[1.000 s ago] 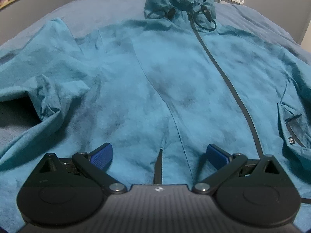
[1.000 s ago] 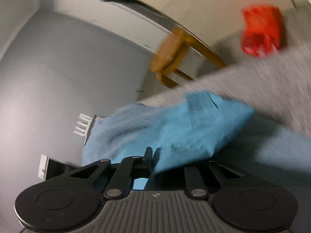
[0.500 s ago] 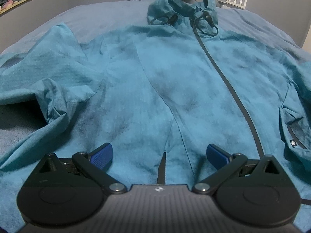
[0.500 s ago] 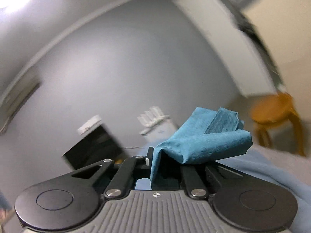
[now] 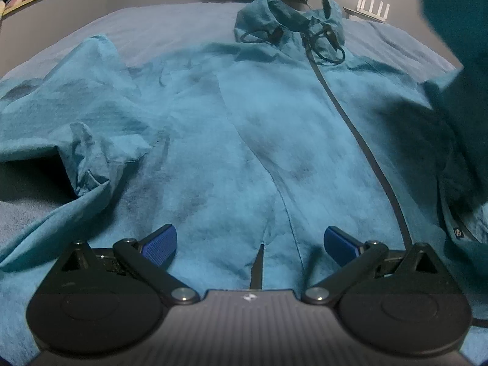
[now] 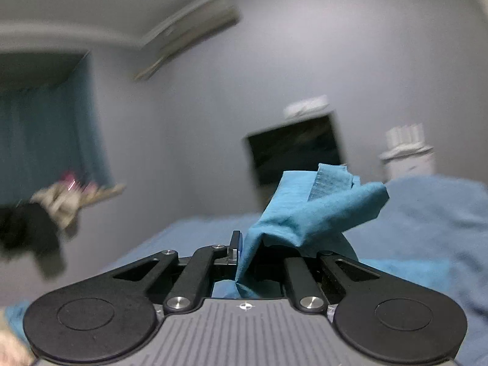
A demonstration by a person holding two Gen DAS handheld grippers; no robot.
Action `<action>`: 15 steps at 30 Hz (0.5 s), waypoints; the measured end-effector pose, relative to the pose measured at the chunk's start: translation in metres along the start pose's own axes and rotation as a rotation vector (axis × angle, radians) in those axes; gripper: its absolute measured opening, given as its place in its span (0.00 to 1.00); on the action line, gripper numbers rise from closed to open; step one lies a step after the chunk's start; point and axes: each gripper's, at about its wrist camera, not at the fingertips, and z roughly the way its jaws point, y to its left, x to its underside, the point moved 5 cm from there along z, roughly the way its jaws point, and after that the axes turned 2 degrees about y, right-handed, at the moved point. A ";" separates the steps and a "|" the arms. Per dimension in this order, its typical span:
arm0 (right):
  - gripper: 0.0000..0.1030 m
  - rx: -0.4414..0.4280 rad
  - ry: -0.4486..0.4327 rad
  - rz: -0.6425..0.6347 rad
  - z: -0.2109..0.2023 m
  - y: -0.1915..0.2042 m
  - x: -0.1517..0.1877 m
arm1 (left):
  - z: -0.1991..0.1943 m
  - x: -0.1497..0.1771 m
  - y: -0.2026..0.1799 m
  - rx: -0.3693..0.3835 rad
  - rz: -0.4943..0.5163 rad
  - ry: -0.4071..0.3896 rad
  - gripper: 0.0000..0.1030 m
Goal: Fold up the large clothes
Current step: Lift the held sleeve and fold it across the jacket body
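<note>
Teal jacket (image 5: 244,140) spread front-up on the bed (image 5: 170,21), its zipper axis running away from the released left tongs (image 5: 250,241) hovering at its hem. Right tongs (image 6: 244,250), clenched on a sleeve cuff (image 6: 317,207), hold it raised right of the body, ready, apparently, to cross inward.

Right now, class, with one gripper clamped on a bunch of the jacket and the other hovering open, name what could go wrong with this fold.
1. The right gripper pinches only a small bunch of the sleeve; it may slip out mid-swing.
2. The left gripper is open above the hem, pinning nothing, so the jacket may drag across the bed.
3. The other sleeve lies crumpled; folding over it could trap wrinkles.
</note>
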 end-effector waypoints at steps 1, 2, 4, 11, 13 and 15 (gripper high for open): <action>0.07 -0.022 0.032 -0.017 0.012 0.019 0.014 | 0.000 0.000 0.001 0.001 -0.005 -0.002 1.00; 0.07 -0.044 0.069 -0.034 0.024 0.036 0.031 | 0.000 0.000 0.002 0.004 -0.009 -0.004 1.00; 0.07 -0.079 0.160 -0.045 0.047 0.061 0.069 | 0.001 0.000 0.004 0.010 -0.016 -0.007 1.00; 0.37 -0.165 0.478 -0.025 0.079 0.088 0.180 | 0.005 -0.001 0.011 0.033 -0.052 -0.009 1.00; 0.60 -0.193 0.459 -0.026 0.070 0.082 0.174 | 0.006 -0.002 0.012 0.039 -0.056 -0.011 1.00; 0.62 -0.201 0.422 -0.041 0.058 0.065 0.157 | 0.006 -0.004 0.013 0.047 -0.060 -0.019 1.00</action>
